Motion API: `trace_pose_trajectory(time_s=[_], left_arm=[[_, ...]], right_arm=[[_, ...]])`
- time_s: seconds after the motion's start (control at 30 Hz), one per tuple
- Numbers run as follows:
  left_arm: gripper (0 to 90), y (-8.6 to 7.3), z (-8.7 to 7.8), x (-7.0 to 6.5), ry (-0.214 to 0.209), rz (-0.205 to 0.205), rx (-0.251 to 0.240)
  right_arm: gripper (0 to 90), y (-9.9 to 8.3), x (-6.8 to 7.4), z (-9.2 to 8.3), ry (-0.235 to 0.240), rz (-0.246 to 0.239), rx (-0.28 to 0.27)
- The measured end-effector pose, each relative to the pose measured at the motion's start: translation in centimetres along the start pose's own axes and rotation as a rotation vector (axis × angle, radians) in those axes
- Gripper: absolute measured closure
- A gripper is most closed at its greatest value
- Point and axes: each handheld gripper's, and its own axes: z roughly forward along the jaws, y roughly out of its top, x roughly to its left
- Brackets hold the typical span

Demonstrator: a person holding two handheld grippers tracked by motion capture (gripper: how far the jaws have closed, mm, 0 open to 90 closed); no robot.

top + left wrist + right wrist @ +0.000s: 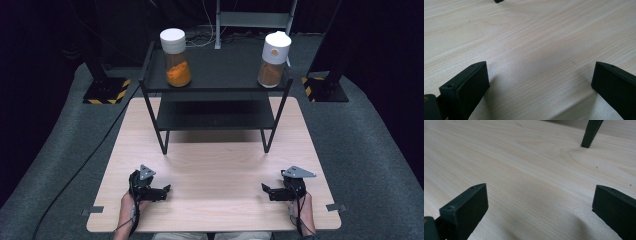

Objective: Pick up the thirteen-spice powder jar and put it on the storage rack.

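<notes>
Left jar (pixel 175 57): upright, long axis vertical, white lid up, orange powder in the lower part. Stands on the left end of the black shelf rack (pixel 215 85), top tier, well ahead of the left gripper (pixel 162 191) and slightly to its right.

Right jar (pixel 273 59): also upright, white cap with an orange dot, orange contents. Right end of the same tier, well ahead of the right gripper (pixel 266 189).

Surface: pale wood table (pixel 215 170), grain visible in both gripper views. Grey carpet floor (pixel 370 150) around it, dark surround.

Left gripper (pixel 540 82): jaws spread wide, released, nothing between them, low over bare wood.

Right gripper (pixel 540 203): same state, wide apart, holding nothing; a rack leg (pixel 590 133) stands ahead of it.
</notes>
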Motion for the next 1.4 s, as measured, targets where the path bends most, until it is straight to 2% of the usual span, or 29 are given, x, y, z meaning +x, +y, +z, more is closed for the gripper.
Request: trace_pose_trajectory(time_s=[0.23,0.47,1.4], left_arm=[[0.8,0.0,0.0,0.0,0.002,0.005,0.001],[0.9,-0.1,0.0,-0.1,0.001,0.004,-0.003],[0.9,-0.1,0.0,0.0,-0.002,0.004,-0.002]], right_arm=[[0.0,-0.1,0.8,0.0,-0.031,-0.031,-0.002],[0.0,0.1,1.3,0.1,-0.054,-0.032,0.005],[0.0,-0.3,1.4,-0.1,-0.063,-0.03,-0.015]])
